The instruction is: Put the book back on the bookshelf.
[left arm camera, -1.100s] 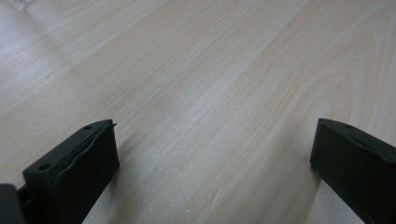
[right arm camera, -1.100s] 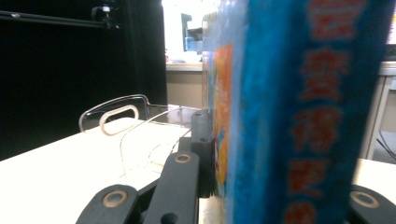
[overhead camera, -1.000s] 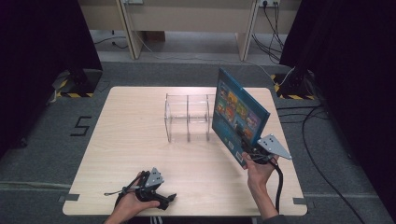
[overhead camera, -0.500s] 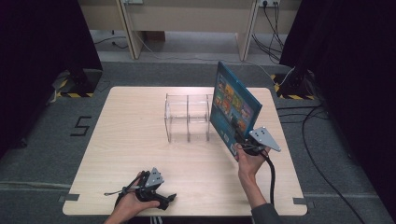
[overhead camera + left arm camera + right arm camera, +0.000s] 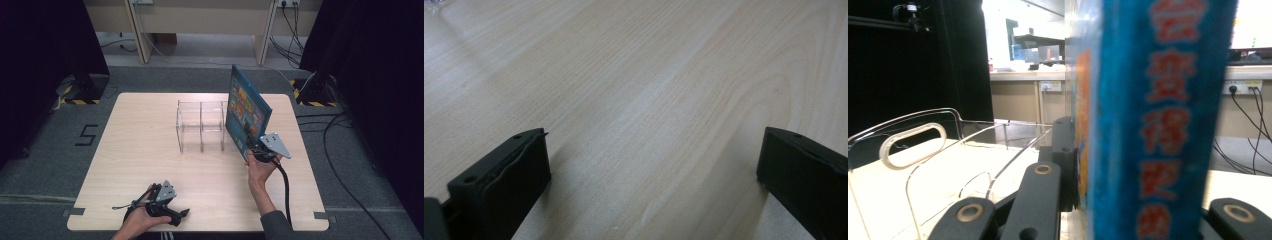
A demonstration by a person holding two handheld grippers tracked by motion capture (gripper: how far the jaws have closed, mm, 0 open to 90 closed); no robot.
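The right gripper (image 5: 254, 148) has its fingers clamped on the blue book's (image 5: 245, 112) lower corner, holding it upright just beside the clear rack (image 5: 200, 125). The book looks stiff, light and glossy, so a grip nearer the spine seems safer. The left gripper (image 5: 172, 216) rests wide open on the desk (image 5: 130, 150), empty.

**Both hands at the near edge, right one raised**

My left hand (image 5: 140, 220) sits low at the near-left edge of the table, its forearm entering from the bottom. The left gripper (image 5: 172, 214) lies close to level and points right, jaws spread wide with nothing between them. My right forearm reaches further forward, wrist lifted, right hand (image 5: 260, 170) wrapped round the right gripper (image 5: 252, 147), cable trailing back along the sleeve. Its jaws look clamped, I think; the close view is blurred.
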